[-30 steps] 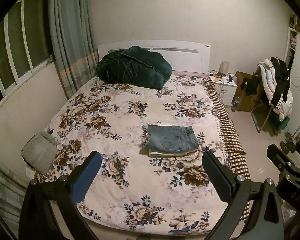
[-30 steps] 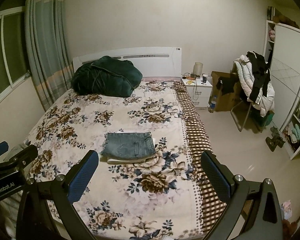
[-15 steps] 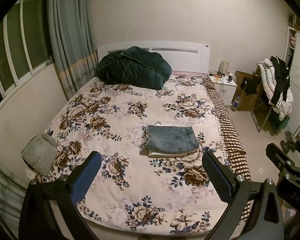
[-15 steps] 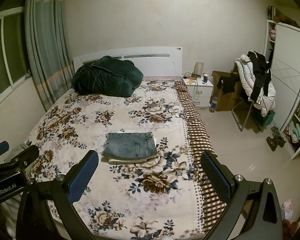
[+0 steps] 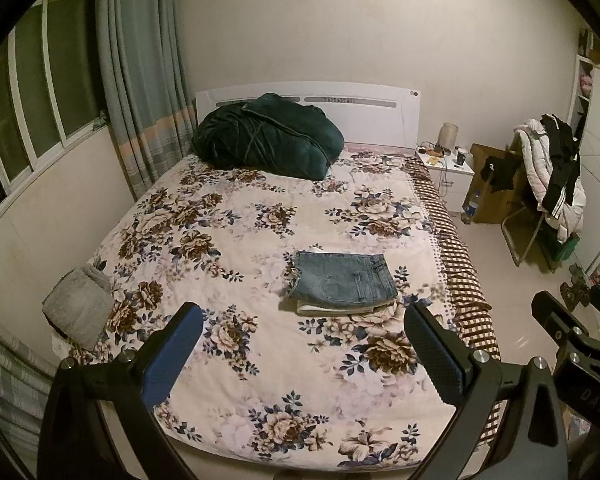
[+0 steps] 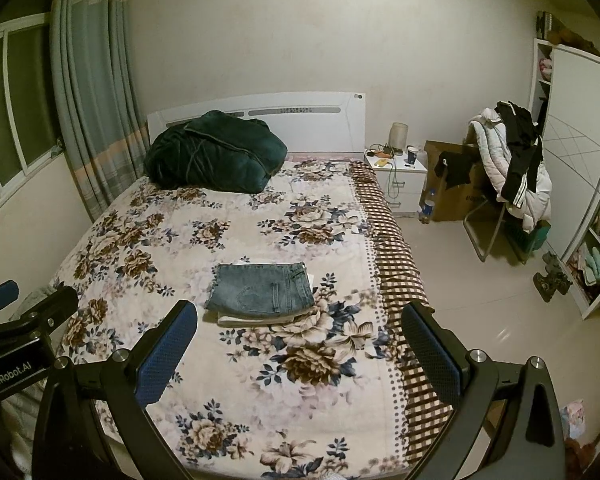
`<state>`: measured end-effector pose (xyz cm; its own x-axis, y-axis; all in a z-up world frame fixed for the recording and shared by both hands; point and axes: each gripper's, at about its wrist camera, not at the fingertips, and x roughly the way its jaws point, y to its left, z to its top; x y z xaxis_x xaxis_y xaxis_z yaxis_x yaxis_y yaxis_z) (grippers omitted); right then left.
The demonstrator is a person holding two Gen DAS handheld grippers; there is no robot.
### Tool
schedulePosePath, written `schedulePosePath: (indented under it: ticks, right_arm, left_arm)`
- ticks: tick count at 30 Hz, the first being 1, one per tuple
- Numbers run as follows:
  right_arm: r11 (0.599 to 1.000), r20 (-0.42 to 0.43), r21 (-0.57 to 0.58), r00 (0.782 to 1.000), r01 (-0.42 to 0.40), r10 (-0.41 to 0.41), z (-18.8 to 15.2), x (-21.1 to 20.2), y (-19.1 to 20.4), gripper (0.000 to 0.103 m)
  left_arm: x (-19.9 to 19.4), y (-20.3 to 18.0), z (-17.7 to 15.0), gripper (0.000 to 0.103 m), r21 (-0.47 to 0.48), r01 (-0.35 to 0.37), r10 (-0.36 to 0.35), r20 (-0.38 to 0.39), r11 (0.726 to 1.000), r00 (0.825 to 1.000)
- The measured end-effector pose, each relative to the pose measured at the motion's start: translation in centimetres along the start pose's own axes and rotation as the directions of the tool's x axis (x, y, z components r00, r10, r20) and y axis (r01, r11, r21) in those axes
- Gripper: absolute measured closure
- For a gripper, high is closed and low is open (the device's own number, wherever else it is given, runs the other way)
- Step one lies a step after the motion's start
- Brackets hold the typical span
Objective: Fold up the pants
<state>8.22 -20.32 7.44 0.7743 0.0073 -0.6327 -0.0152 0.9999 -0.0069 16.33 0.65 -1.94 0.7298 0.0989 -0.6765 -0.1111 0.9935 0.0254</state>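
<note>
On top of a wide bed (image 5: 204,240) covered in a cream floral quilt, lying folded into a neat rectangle: blue denim pants (image 5: 342,282), stacked squarely upon a pale folded garment (image 5: 332,309) peeking out along the near edge. Sitting toward the right half of the mattress, well apart from a dark green bundled duvet (image 5: 266,142) heaped against the white headboard. Resting at the far left edge, a small grey folded cloth (image 5: 78,310). Hovering above the foot of the bed, both tools empty: left gripper (image 5: 302,354) spread wide with nothing between its blue pads, right gripper (image 6: 298,350) likewise gaping and clear of any fabric, neither touching the quilt. Standing off to the right beyond the checked bed skirt, a white nightstand (image 6: 400,178) with a lamp and cup, plus a chair (image 6: 512,184) draped with jackets. Judging by the tidy denim rectangle, appearing finished or nearly so. Risking trouble, though, from any further reach: dipping in too low and snagging the plush quilt along with the denim, dragging the pile askew; pinching only the top layer and peeling the fold open; nudging the stack sideways so the jeans slide off the lighter piece underneath; closing one tool before the other and twisting the rectangle out of square. Clashing the two tools together also seeming possible, given how near each other both are hanging.
</note>
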Motion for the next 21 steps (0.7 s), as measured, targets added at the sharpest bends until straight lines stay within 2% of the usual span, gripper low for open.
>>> schedulePosePath:
  ticks: [21]
  right_arm:
    - [1.0,0.007,-0.002,1.0,-0.005,0.005,-0.25,-0.18,0.73,0.0]
  left_arm:
    - [-0.09,0.01,0.43,0.0,-0.004,-0.001,0.001,0.013,1.0,1.0]
